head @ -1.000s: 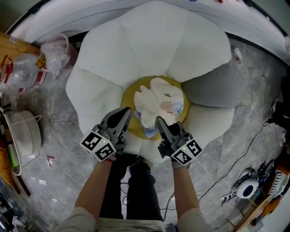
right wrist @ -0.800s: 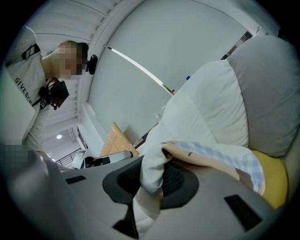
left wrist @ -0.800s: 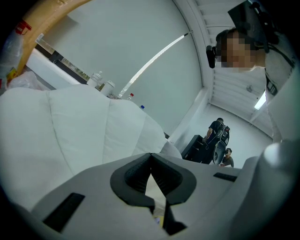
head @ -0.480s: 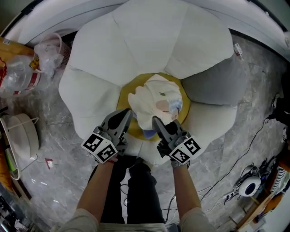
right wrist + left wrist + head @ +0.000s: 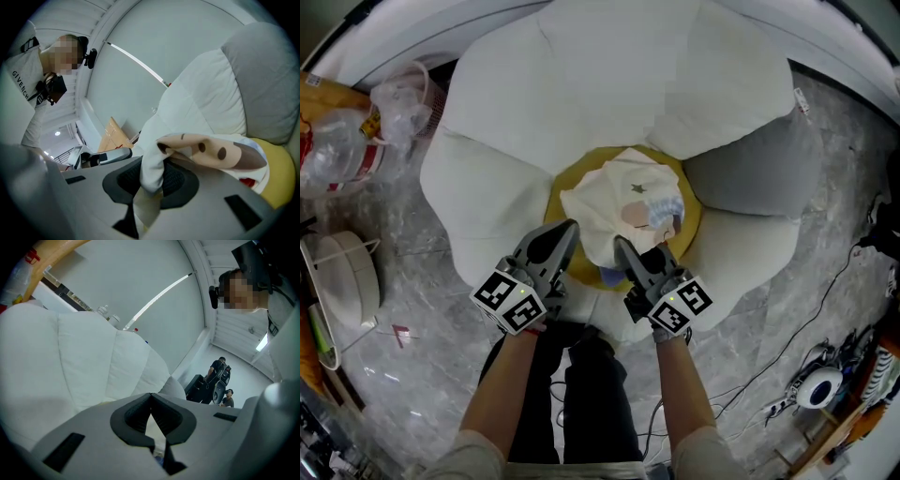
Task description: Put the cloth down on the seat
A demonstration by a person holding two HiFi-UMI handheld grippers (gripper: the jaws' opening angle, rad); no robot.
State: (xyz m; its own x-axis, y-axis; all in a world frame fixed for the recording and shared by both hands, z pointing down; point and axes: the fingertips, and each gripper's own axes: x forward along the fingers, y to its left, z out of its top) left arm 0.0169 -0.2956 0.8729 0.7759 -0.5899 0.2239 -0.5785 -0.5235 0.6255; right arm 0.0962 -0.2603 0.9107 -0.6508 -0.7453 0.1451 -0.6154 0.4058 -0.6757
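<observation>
The seat (image 5: 609, 84) is a flower-shaped cushion with white petals, one grey petal (image 5: 759, 178) and a yellow centre (image 5: 692, 220). A cream cloth (image 5: 623, 202) with brown and blue print lies bunched over that centre, its near edge lifted. My right gripper (image 5: 621, 246) is shut on a fold of the cloth (image 5: 206, 152), which bulges between its jaws (image 5: 150, 173). My left gripper (image 5: 570, 228) is at the cloth's left corner. Its tips (image 5: 151, 397) meet, and a thin cream strip of cloth (image 5: 152, 425) shows between the jaws.
Plastic bags (image 5: 337, 141) and a white basket (image 5: 342, 281) lie on the marble floor at the left. Cables and a small white device (image 5: 816, 389) lie at the right. The person's dark trouser legs (image 5: 581, 394) are just before the seat.
Both grippers have sunk together with the cloth toward the seat's yellow centre. The cloth now sags lower and wider over it.
</observation>
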